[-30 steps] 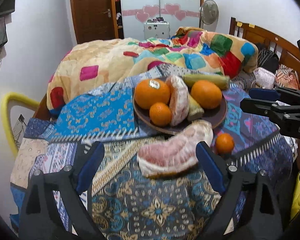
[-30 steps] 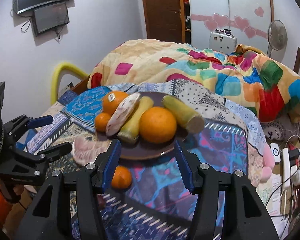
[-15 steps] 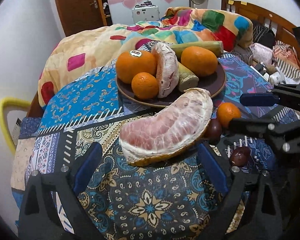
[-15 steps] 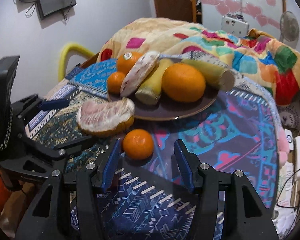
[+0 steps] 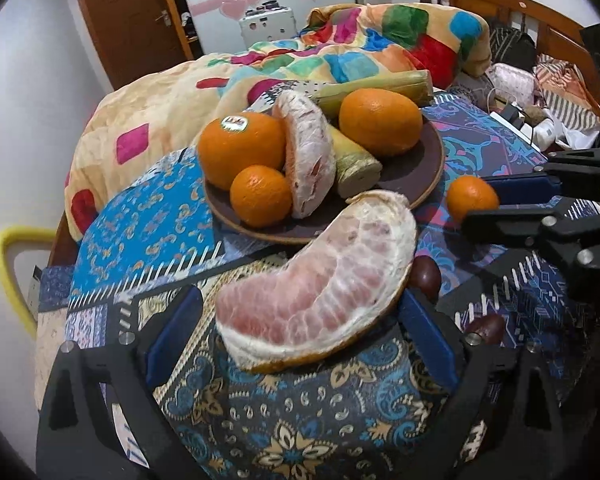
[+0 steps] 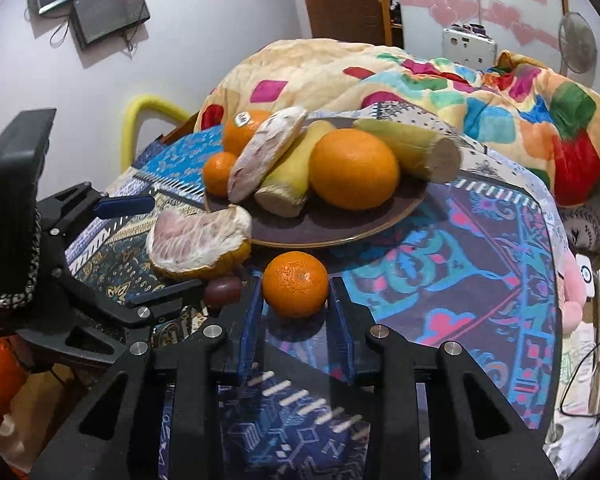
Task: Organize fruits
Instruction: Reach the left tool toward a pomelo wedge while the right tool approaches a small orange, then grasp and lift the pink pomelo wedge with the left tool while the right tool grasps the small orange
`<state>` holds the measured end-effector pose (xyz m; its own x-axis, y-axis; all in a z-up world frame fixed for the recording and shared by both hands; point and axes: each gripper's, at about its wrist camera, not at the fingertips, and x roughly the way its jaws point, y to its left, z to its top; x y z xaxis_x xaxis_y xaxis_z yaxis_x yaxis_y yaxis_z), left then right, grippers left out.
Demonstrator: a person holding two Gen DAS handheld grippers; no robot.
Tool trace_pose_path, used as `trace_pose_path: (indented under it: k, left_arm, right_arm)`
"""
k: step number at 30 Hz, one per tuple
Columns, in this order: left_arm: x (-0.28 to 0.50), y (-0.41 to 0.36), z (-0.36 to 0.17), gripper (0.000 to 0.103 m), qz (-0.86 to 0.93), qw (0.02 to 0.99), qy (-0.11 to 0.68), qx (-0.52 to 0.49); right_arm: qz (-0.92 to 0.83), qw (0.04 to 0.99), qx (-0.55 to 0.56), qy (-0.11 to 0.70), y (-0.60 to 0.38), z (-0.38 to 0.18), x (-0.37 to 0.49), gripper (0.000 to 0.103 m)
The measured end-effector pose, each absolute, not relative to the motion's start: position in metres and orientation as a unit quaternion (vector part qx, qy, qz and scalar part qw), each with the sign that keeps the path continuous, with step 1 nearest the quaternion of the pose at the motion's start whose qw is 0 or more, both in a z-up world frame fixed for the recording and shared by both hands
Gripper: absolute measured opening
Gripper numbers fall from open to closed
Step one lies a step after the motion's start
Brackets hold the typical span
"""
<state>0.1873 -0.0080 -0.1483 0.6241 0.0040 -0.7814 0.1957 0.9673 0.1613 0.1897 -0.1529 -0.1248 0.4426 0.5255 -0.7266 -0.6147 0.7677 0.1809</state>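
Observation:
A brown plate [image 5: 416,168] [image 6: 340,228] holds two big oranges, a small mandarin, a pomelo wedge and two sugarcane pieces. A peeled pomelo wedge [image 5: 320,284] [image 6: 198,240] lies on the patterned cloth in front of the plate, between the open jaws of my left gripper [image 5: 296,324], apart from both pads. A loose mandarin [image 6: 295,284] [image 5: 471,199] sits on the cloth between the open jaws of my right gripper [image 6: 296,308], close to both blue pads. Two small dark fruits [image 5: 425,274] [image 5: 485,327] lie by the pomelo.
A colourful quilt [image 5: 340,52] is heaped behind the plate. A yellow chair frame [image 5: 8,264] stands at the left edge. Cables and small items [image 6: 592,320] lie to the right of the cloth. A fan and a cabinet stand at the back.
Both grippers have moved forward and down. The left one now straddles the pomelo wedge; the right one has reached the loose mandarin, which now sits between its jaws.

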Motion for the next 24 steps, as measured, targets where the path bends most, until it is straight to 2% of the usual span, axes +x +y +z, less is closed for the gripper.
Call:
trace_pose_path:
  k: [17,18,19,20,21,24]
  left_arm:
    - [0.196,0.007,-0.151,0.096,-0.068,0.891,0.444,0.069]
    - [0.195,0.008,-0.151,0.091,-0.063,0.892,0.443,0.066]
    - [0.192,0.01,-0.148,0.072,-0.072,0.893,0.441,0.059]
    - [0.19,0.01,-0.144,0.069,-0.072,0.894,0.438,0.056]
    - [0.188,0.011,-0.14,0.057,-0.069,0.895,0.437,0.052]
    - [0.185,0.011,-0.132,0.048,-0.071,0.899,0.429,0.057]
  right_arm:
    - [0.322,0.856,-0.049,0.401,-0.176,-0.12,0.189,0.03]
    - [0.321,0.857,-0.049,0.4,-0.176,-0.12,0.188,0.03]
    - [0.32,0.858,-0.05,0.399,-0.177,-0.119,0.188,0.03]
    - [0.32,0.859,-0.05,0.398,-0.178,-0.117,0.188,0.031]
    - [0.319,0.859,-0.05,0.396,-0.178,-0.116,0.188,0.03]
    - [0.317,0.863,-0.049,0.392,-0.179,-0.112,0.189,0.031]
